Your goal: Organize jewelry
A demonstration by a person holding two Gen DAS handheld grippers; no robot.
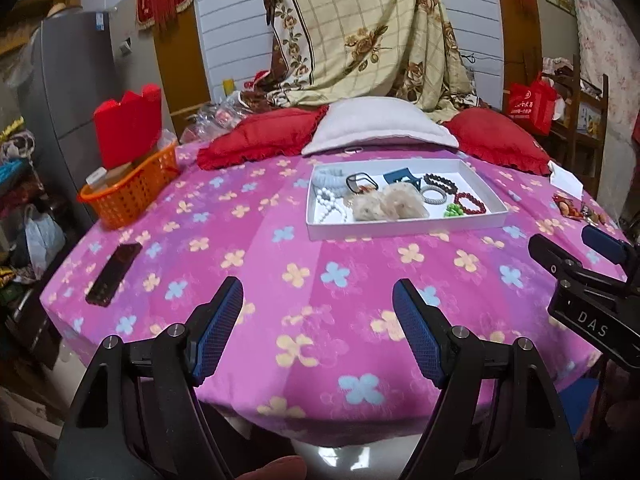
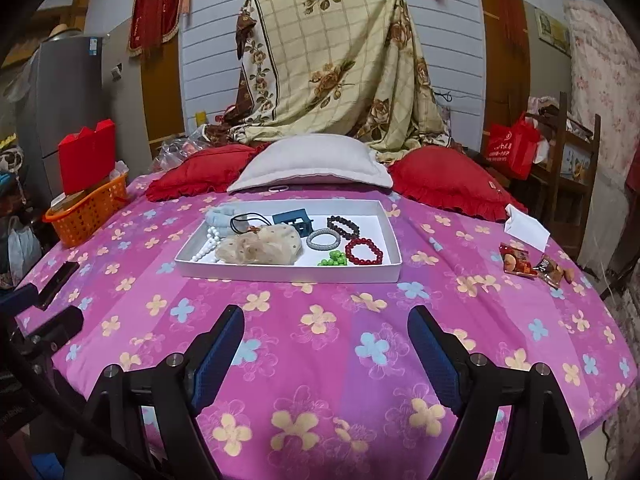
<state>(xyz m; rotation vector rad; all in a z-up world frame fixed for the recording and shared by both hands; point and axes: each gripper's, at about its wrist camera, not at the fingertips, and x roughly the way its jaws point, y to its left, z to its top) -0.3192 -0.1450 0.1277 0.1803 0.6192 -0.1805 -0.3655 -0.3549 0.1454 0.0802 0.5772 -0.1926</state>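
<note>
A bed covered in a pink flowered sheet [image 2: 320, 340] fills both views. Near its middle, toward the pillows, lies a shallow white tray [image 2: 288, 272] holding the jewelry: a white bead strand [image 2: 208, 246] at its left side, a fluffy beige scrunchie [image 2: 260, 250] in the centre, a grey hair tie [image 2: 322, 239], a dark red bead bracelet [image 2: 364, 251], a dark brown bead bracelet [image 2: 343, 226], green beads [image 2: 334, 258] by the front wall, and a dark teal hair claw [image 2: 294, 220].

The left gripper [image 1: 318, 332] and the right gripper [image 2: 326, 354] both hover above the near part of the bed, jaws spread wide with nothing between them. The tray sits well ahead of both, slightly to the right of the left gripper and slightly to the left of the right one.

Bare sheet lies between the grippers and the tray. An orange basket [image 1: 132, 192] stands at the bed's left edge, a dark phone [image 1: 114, 274] lies nearer on that side, and snack packets [image 2: 532, 266] lie near the right edge.
</note>
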